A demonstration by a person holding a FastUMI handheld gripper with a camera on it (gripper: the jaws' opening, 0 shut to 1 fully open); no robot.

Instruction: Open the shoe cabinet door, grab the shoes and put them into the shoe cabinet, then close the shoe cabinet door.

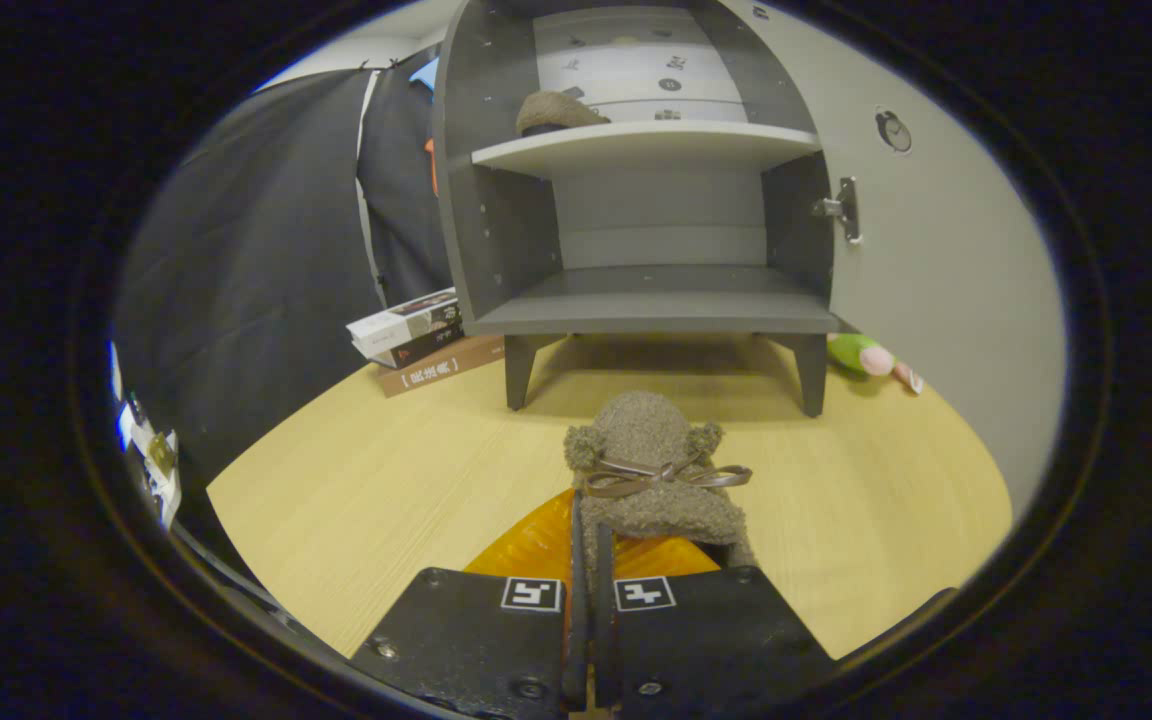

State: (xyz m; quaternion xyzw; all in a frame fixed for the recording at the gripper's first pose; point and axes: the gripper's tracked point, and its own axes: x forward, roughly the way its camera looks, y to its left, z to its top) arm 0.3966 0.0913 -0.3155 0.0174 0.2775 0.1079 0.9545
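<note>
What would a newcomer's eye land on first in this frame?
The fuzzy brown slipper with a ribbon bow, gripped at its heel between the nearly closed fingers of the gripper above the light wooden floor. Beyond it stands the open grey shoe cabinet, its matching slipper already on the upper shelf.

Light's coming from overhead and it's pretty even, nothing blown out. The cabinet (651,200) is throwing a soft shadow on the wood table (356,480) under its legs. Fisheye is bending everything hard toward the edges; the left and lower-left rim is smearing. Center's staying sharp, and the fuzzy shoe (651,470) is looking crisp.
</note>
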